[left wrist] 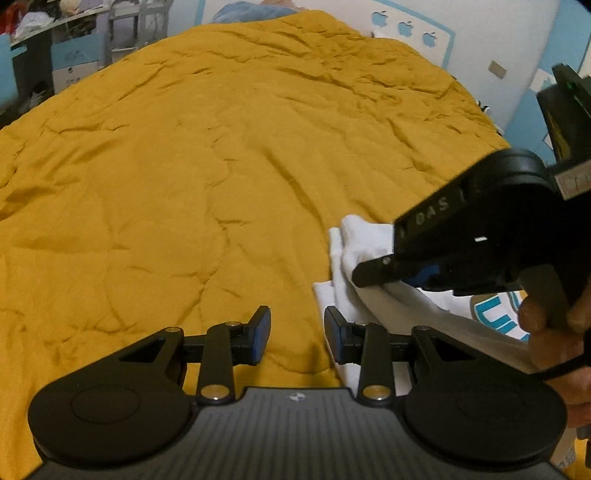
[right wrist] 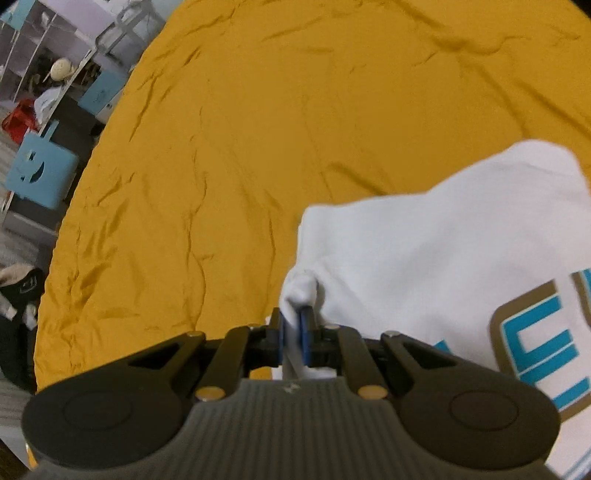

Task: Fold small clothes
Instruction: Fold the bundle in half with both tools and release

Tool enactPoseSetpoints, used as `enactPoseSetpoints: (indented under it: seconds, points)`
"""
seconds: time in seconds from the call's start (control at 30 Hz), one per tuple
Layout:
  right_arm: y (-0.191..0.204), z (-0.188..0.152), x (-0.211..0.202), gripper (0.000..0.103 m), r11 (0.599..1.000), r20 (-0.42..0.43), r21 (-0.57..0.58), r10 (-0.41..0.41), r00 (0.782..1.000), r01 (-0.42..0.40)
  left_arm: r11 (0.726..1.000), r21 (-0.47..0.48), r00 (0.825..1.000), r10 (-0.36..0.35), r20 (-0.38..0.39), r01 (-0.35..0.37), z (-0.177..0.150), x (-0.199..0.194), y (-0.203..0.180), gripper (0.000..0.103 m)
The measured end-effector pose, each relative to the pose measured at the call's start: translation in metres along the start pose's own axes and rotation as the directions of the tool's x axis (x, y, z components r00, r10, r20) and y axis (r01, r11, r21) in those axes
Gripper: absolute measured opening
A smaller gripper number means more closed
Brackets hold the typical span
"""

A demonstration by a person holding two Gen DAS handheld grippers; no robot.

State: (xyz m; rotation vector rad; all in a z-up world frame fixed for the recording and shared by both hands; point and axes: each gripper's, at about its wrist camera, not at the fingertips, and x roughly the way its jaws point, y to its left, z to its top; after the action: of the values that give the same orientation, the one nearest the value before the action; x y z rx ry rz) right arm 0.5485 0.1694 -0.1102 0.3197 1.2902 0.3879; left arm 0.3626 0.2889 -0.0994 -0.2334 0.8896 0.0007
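A small white T-shirt [right wrist: 424,251] with a blue and tan print lies on the mustard-yellow bedspread [right wrist: 277,129]. My right gripper [right wrist: 295,325] is shut on a bunched edge of the shirt, white cloth pinched between its blue pads. In the left wrist view that same right gripper [left wrist: 360,275] comes in from the right, its tip over the white T-shirt [left wrist: 369,295], a hand around its handle. My left gripper [left wrist: 297,325] hovers open over the yellow bedspread [left wrist: 184,184], nothing between its fingers; its right finger is at the shirt's left edge.
The bedspread stretches wide and wrinkled to the left and far side. Beyond its left edge stand blue and grey furniture [right wrist: 40,170], a red item [right wrist: 18,118] and dark clothes on the floor [right wrist: 18,291]. A white wall with blue apple shapes [left wrist: 406,27] is behind the bed.
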Motion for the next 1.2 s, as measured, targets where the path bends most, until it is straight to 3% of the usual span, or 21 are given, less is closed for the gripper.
enactPoseSetpoints:
  seconds: [0.13,0.23,0.4,0.6,0.77,1.0,1.13,1.2]
  points:
    - [0.008,-0.004,-0.028,0.009,0.999,-0.005,-0.041,-0.01,1.0,0.01,1.0,0.002,1.0,0.021,-0.009,-0.021,-0.001,-0.015,0.001,0.04]
    - [0.018,-0.019,-0.071,0.015,0.992,0.026,-0.114,0.049,0.998,-0.046,0.999,-0.004,0.999,0.05,0.01,-0.05,-0.002,-0.035,0.001,0.04]
    - [0.012,-0.057,-0.149,0.02,0.967,0.076,-0.213,0.157,0.985,-0.138,1.0,-0.009,0.999,0.004,0.034,-0.004,-0.011,-0.082,-0.009,0.05]
    - [-0.047,-0.118,-0.206,0.033,0.943,0.126,-0.306,0.174,0.977,-0.128,0.977,-0.139,0.986,-0.163,0.013,0.164,-0.033,-0.109,-0.012,0.062]
    - [-0.107,-0.172,-0.212,0.035,0.933,0.177,-0.358,0.119,0.977,-0.049,0.956,-0.234,0.978,-0.2,-0.063,0.18,-0.061,-0.1,-0.008,0.067]
    - [-0.161,-0.234,-0.195,0.045,0.918,0.216,-0.391,0.022,0.976,0.066,0.893,-0.397,0.958,-0.269,-0.095,0.211,-0.108,-0.096,-0.007,0.07]
    - [-0.174,-0.25,-0.182,0.048,0.897,0.253,-0.418,-0.038,0.967,0.145,0.817,-0.51,0.939,-0.339,-0.051,0.267,-0.118,-0.08,0.001,0.069]
    - [-0.176,-0.251,-0.175,0.049,0.89,0.268,-0.424,-0.051,0.962,0.165,0.787,-0.547,0.936,-0.352,-0.017,0.286,-0.116,-0.074,0.005,0.064]
